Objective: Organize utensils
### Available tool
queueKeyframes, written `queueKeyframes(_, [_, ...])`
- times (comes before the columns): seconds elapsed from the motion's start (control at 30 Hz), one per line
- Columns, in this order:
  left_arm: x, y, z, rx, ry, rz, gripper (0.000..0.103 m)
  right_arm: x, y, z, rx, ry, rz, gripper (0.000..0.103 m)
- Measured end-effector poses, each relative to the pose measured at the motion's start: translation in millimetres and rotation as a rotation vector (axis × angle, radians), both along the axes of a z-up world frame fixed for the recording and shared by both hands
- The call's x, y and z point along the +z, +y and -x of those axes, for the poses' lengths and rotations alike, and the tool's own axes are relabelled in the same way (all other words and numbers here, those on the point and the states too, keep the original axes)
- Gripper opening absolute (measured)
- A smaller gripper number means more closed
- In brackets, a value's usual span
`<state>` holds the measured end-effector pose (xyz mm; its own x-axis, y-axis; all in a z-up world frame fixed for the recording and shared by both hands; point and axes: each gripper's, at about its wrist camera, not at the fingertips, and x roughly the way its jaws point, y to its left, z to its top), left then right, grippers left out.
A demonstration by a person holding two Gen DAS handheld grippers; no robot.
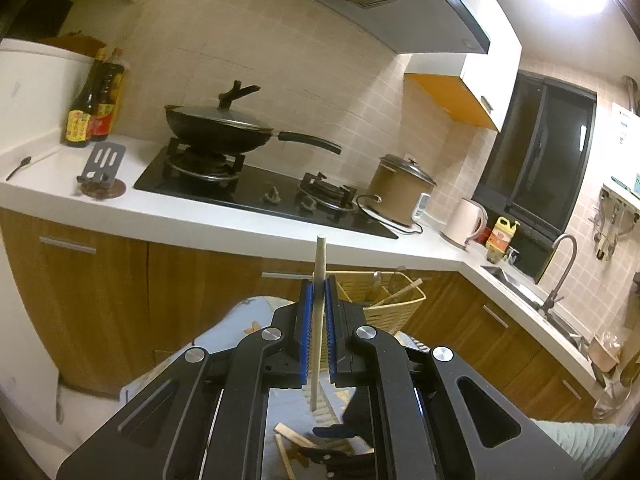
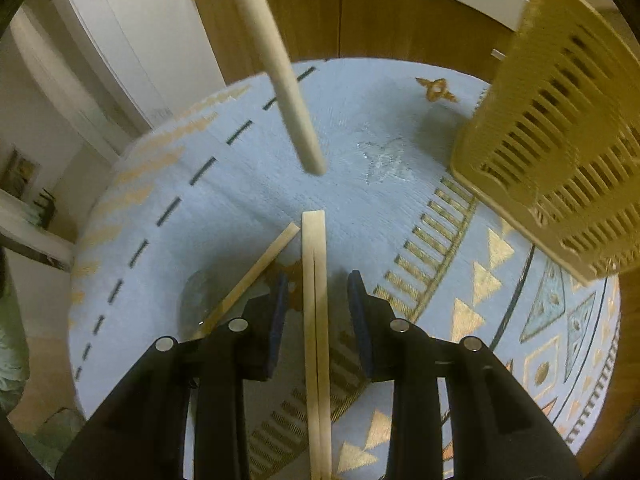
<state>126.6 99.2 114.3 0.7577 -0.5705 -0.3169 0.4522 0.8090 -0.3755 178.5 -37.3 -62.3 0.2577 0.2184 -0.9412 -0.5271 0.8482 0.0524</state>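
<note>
Left gripper (image 1: 319, 292) clamped on a round wooden stick (image 1: 318, 320), blue pads pressed to both sides near mid-length. Stick near upright at frame centre, long axis vertical, top end leaning slightly right above the jaws, lower end hanging free over a blue patterned cloth (image 2: 224, 184). Same stick (image 2: 280, 72) slanting down from the top edge in the right wrist view, tip clear of the cloth. Right gripper (image 2: 316, 300) aimed steeply down, jaws parted, straddling a pair of chopsticks (image 2: 315, 320) lying flat; pair running straight up the frame from the bottom edge, far ends just beyond the fingertips; pads apart from the wood on both sides. Third chopstick (image 2: 256, 276) lying diagonally at lower left, upper end near the tip of the pair, lower part passing under the left finger. Yellow slatted basket (image 2: 560, 152) at upper right on the cloth, well apart from the chopsticks; in the left wrist view basket (image 1: 394, 304) just right of the jaws, utensil handles leaning inside. Behind, white counter (image 1: 168, 212) with a lidded wok (image 1: 218, 128) on the hob, rice cooker (image 1: 400, 194) and kettle (image 1: 464, 220) further right, sink (image 1: 516, 280) at far right.
</note>
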Motion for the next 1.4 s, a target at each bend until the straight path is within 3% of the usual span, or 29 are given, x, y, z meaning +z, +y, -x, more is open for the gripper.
queueKeyframes(0.13, [-3.7,6.9,-1.9,0.012,0.007,0.015,0.004,-0.6,17.8,-1.3,0.021,-0.04,0.052,0.026])
queueKeyframes(0.17, [-4.6,8.8,-2.5,0.015,0.011,0.018,0.004,-0.3,20.2,-2.6,0.02,-0.041,0.044,0.018])
queueKeyframes(0.23, [-5.2,11.5,-2.9,0.022,0.014,0.021,0.004,0.0,22.2,-3.2,0.024,-0.033,0.023,0.011])
queueKeyframes(0.33, [-4.7,14.0,-2.0,0.027,0.015,0.017,0.004,4.8,14.1,6.4,0.021,-0.077,0.014,0.011])
queueKeyframes(0.43, [-3.0,12.3,-0.1,0.021,0.01,0.008,0.004,20.7,-5.9,20.8,-0.015,-0.117,-0.056,0.011])
queueKeyframes(0.73, [7.5,-25.1,-3.3,-0.037,-0.008,-0.007,0.004,114.7,-103.6,92.0,-0.217,-0.408,-0.303,0.011])
queueKeyframes(0.97, [25.9,-57.0,-0.7,-0.057,-0.045,-0.038,0.004,182.9,-151.0,101.6,-0.298,-0.647,-0.426,0.003])
queueKeyframes(1.07, [37.8,-64.6,-2.7,-0.053,-0.07,-0.048,0.004,206.7,-160.6,87.7,-0.311,-0.694,-0.457,0.003])
queueKeyframes(1.2, [48.6,-67.7,-3.3,-0.05,-0.095,-0.052,0.004,217.0,-170.1,73.8,-0.328,-0.696,-0.474,0.003])
queueKeyframes(1.4, [41.5,-63.6,-6.0,-0.043,-0.074,-0.051,0.004,196.0,-178.4,57.3,-0.342,-0.555,-0.452,0.004])
